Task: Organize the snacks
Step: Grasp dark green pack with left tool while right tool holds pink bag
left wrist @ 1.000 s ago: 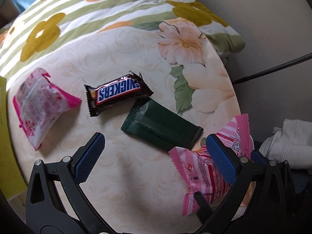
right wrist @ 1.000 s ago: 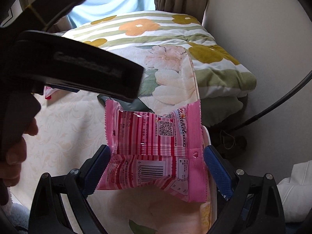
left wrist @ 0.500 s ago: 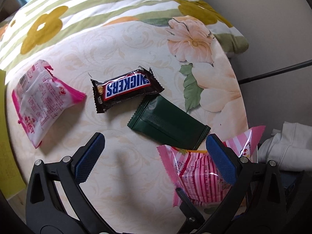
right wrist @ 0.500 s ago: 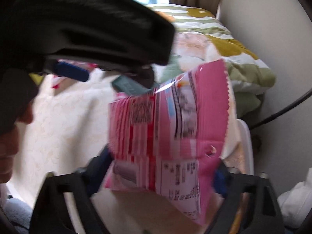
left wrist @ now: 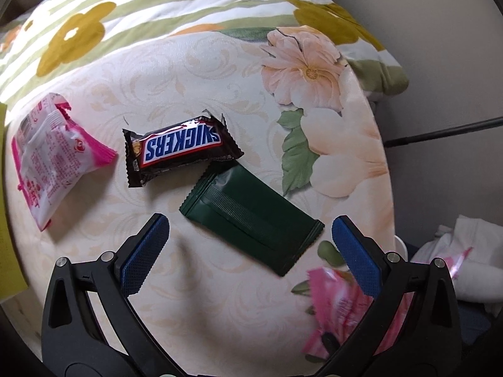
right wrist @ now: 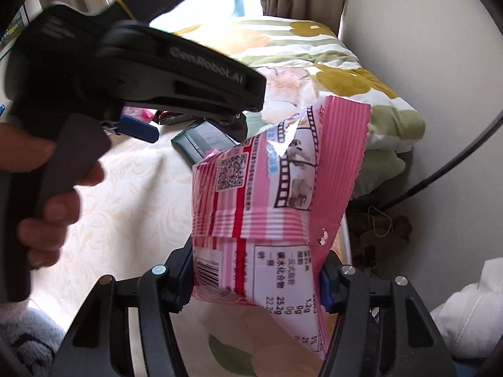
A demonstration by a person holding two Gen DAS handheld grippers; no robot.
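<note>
The right gripper (right wrist: 254, 278) is clamped hard on the pink striped foil snack bag (right wrist: 270, 207), pads squeezing its lower edges, and the bag stands up off the table, tilted, filling the middle of the right wrist view. In the left wrist view that same bag (left wrist: 339, 301) shows blurred at the lower right, behind the left gripper's right finger.

The left gripper (left wrist: 250, 251) hangs over the table with its blue pads spread wide and nothing between them. A hand (right wrist: 47, 194) grips its black handle, and that black body blocks much of the table from the right camera.

Three more snacks lie on the tabletop: a dark green flat foil pouch (left wrist: 251, 216) nearest the open fingers, a brown Snickers bar (left wrist: 180, 150) just beyond it with their corners just about touching, and a white-and-pink crinkled packet (left wrist: 53, 154) well apart at the left. So that's four snacks, two grippers.

The cream round table with a floral print (left wrist: 201, 298) sits against a green-striped, flower-patterned quilt (left wrist: 176, 3). Beige wall to the right, a black cable (left wrist: 440, 132) across it, and white cloth (left wrist: 471, 251) heaped down low.
</note>
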